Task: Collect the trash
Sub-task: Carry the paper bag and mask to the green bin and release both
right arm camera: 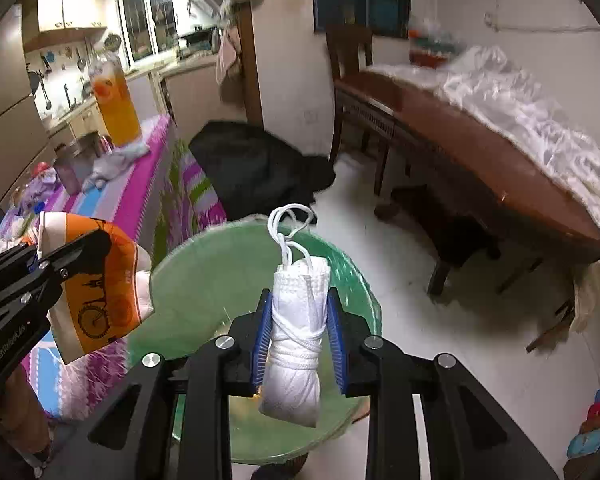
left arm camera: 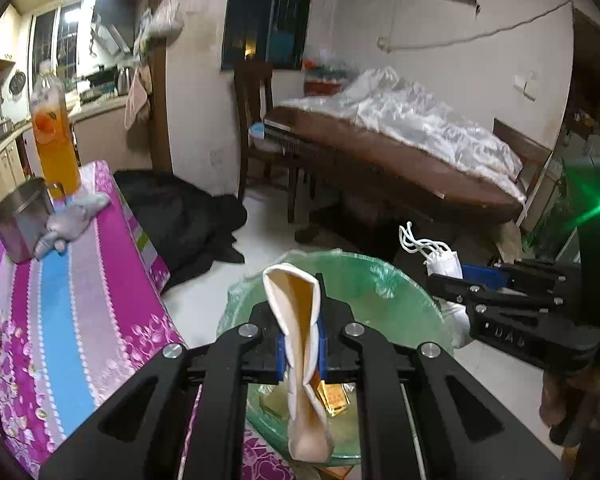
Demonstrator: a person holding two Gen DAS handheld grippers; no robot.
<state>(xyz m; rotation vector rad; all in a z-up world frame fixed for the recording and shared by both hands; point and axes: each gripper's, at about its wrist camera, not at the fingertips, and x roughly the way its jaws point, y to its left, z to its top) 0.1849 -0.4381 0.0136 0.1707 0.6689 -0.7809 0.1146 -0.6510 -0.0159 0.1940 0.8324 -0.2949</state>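
My left gripper [left arm camera: 301, 344] is shut on a flattened cream paper wrapper [left arm camera: 296, 304] that stands up between its blue pads. From the right wrist view the same wrapper [right arm camera: 100, 288] shows an orange bicycle print, with the left gripper [right arm camera: 52, 268] on it. My right gripper [right arm camera: 299, 332] is shut on a rolled white face mask [right arm camera: 296, 360] bound in its own ear loops. Both grippers hang over a bin lined with a green bag [right arm camera: 220, 280], also the bin [left arm camera: 380, 288], beside the table. Gold wrappers [left arm camera: 332, 398] lie inside it. The right gripper [left arm camera: 440, 284] holds the mask [left arm camera: 444, 260] at the bin's far right rim.
A table with a pink striped cloth [left arm camera: 80, 300] stands left of the bin and carries an orange drink bottle [left arm camera: 54, 136], a metal cup [left arm camera: 22, 220] and a grey rag [left arm camera: 72, 220]. A black heap [left arm camera: 180, 216] lies on the floor. A wooden table with white plastic [left arm camera: 400, 160] stands behind.
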